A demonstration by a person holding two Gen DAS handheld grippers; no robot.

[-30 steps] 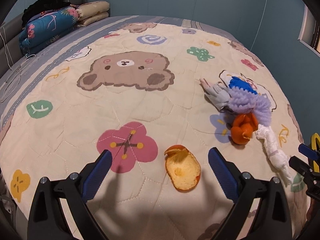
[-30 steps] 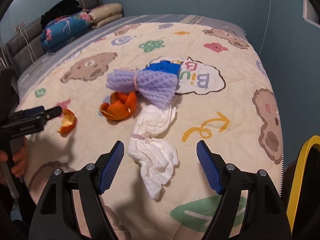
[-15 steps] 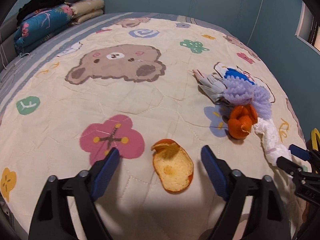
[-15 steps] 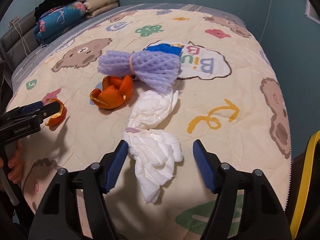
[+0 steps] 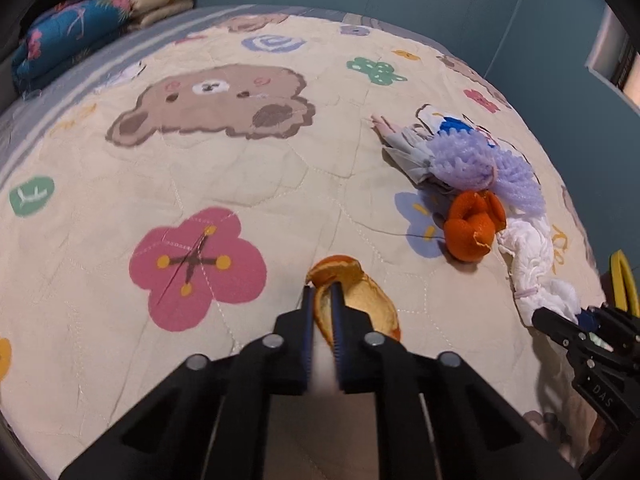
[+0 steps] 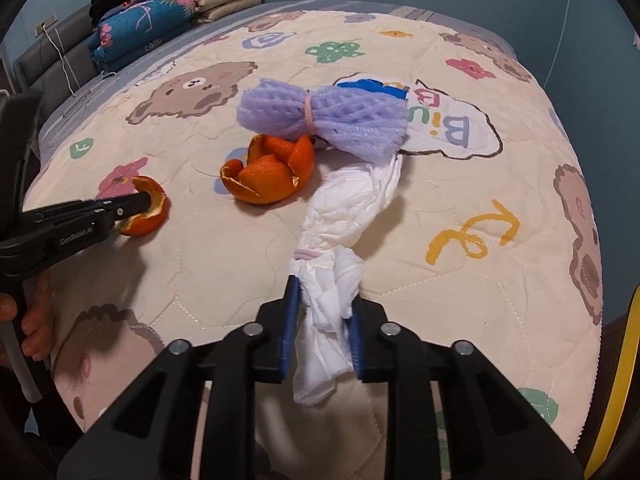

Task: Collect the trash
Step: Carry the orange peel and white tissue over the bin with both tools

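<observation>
On the bed (image 5: 280, 184), over a cream quilt printed with bears and flowers, both claws are down on pieces of trash. The left claw (image 5: 322, 300) has its blue pads pinched onto the near edge of a small orange peel (image 5: 360, 300), which lies beside a pink flower print. The right claw (image 6: 320, 320) is closing around the near end of a twisted white tissue (image 6: 344, 208), and the paper bunches between its pads and hangs out below them. That tissue is tied at its middle with a pink band and stretches away toward a purple foam net (image 6: 320, 118), its far end touching the net. A larger, cupped orange peel (image 6: 268, 176) sits just left of the tissue in the right wrist view, close under the net. Folded bedding (image 6: 152, 16) is stacked at the far head of the bed. A person's fingers (image 6: 36, 320) show at the left edge of that view.
</observation>
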